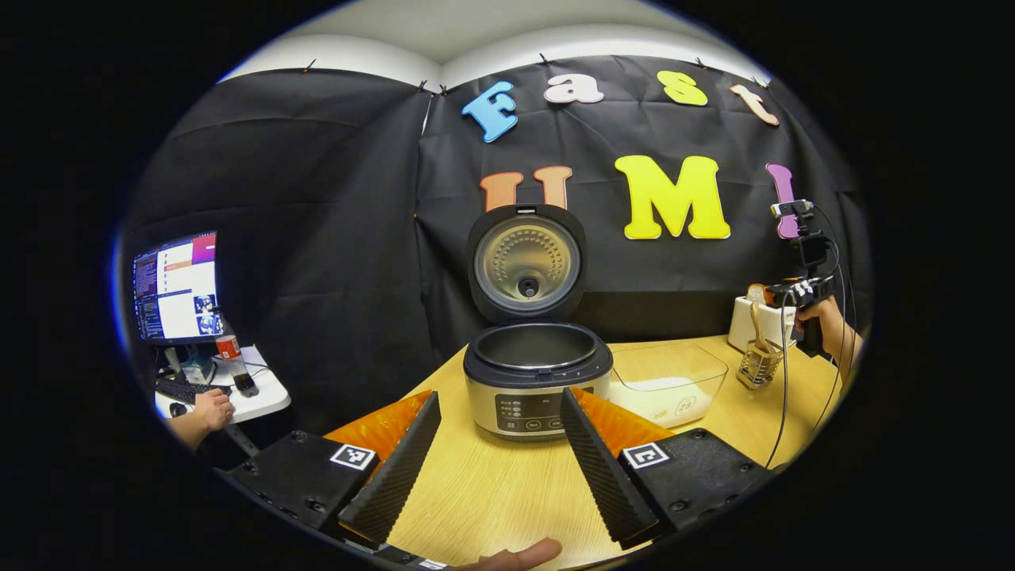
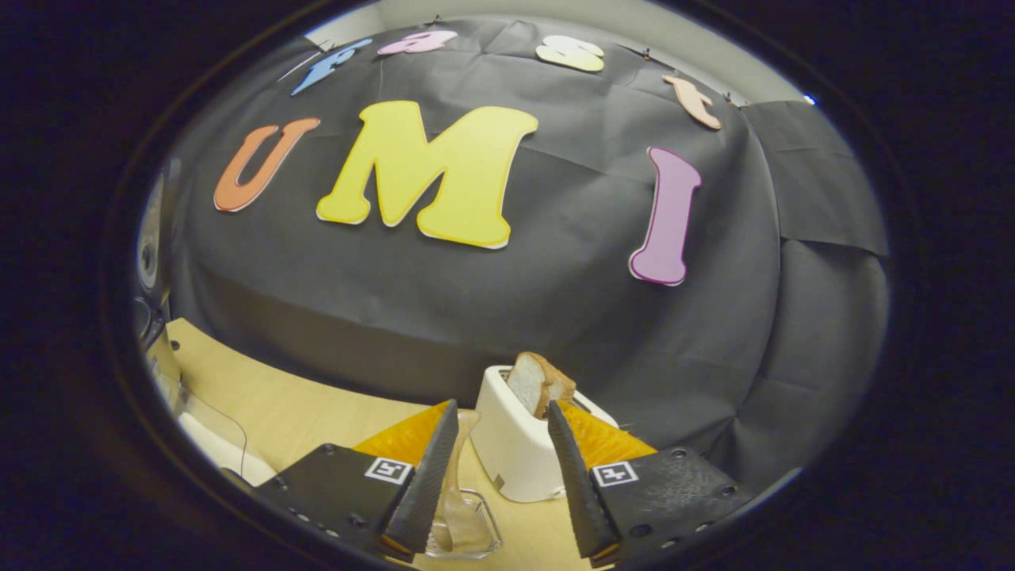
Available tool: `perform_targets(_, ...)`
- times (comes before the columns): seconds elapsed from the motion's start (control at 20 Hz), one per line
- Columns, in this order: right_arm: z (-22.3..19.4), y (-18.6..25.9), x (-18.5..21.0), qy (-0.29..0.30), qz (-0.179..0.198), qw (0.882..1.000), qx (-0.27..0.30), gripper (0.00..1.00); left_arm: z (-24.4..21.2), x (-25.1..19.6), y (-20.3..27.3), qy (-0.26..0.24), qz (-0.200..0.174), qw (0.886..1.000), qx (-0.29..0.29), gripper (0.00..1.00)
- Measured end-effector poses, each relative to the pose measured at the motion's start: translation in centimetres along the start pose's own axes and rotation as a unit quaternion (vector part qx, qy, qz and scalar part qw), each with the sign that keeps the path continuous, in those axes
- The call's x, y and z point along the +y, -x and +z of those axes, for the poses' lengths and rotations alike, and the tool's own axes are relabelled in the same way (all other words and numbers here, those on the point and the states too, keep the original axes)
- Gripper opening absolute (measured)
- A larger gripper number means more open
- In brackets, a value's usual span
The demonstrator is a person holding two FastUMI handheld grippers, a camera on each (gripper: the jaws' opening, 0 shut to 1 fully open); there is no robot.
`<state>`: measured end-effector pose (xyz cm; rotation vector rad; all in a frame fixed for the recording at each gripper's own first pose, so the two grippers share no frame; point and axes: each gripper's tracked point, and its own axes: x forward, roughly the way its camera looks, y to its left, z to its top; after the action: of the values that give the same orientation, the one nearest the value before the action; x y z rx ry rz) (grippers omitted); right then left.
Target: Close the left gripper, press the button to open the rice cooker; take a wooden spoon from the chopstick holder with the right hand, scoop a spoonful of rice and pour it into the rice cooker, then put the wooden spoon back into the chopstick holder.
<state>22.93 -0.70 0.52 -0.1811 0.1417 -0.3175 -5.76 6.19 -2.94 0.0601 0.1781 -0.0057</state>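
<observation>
In the left gripper view, at nine o'clock, we see a monitor on a small side table, a bottle beside it, and a person's hand at a keyboard. Our left claw stands open at six o'clock, its fingers spread wide with nothing between them, held above the wooden counter. Straight ahead, between the fingers, sits the rice cooker with its lid raised upright and the inner pot bare. Just beside it, toward three o'clock, a clear bowl of rice rests on the counter. Farther toward three o'clock we find the chopstick holder with the wooden spoon standing in it, a white toaster behind, and a hand holding the right claw above the holder.

In the right gripper view, the right claw is open too, gripping nothing. The spoon's handle rises between its fingers, near the left one; we cannot tell whether it touches. The toaster, with a bread slice poking up, stands behind.
</observation>
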Motion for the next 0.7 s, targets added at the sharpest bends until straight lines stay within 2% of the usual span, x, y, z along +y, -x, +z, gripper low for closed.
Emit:
perform_targets(0.05,-0.2,0.2,-0.2,-0.005,0.002,1.000,0.005,0.77,0.2,-0.1,0.1,-0.004,0.001,1.000,-0.001,0.97)
perform_targets(0.2,0.0,1.4,-0.7,-0.024,0.025,0.999,0.008,0.86,0.9,-1.1,0.9,-0.006,-0.014,1.000,-0.008,0.97)
perform_targets(0.25,0.1,2.0,-0.7,-0.036,0.038,0.999,0.013,0.97,1.2,-1.3,1.0,-0.009,-0.018,1.000,-0.008,0.97)
perform_targets(0.35,0.1,3.4,-0.8,-0.048,0.055,0.997,0.021,0.97,1.9,-1.5,1.1,-0.013,-0.021,1.000,-0.004,0.97)
perform_targets(0.5,0.6,5.5,-2.0,-0.002,0.040,0.999,-0.008,0.95,3.0,-3.1,1.3,0.007,-0.054,0.998,0.011,0.97)
perform_targets(0.55,0.5,6.4,-1.5,0.005,0.050,0.999,-0.013,0.95,3.5,-3.4,1.3,0.011,-0.064,0.998,0.016,0.97)
perform_targets(0.7,0.2,9.4,-0.5,0.002,0.071,0.997,-0.024,0.96,5.8,-2.9,0.7,0.008,-0.062,0.998,0.019,0.97)
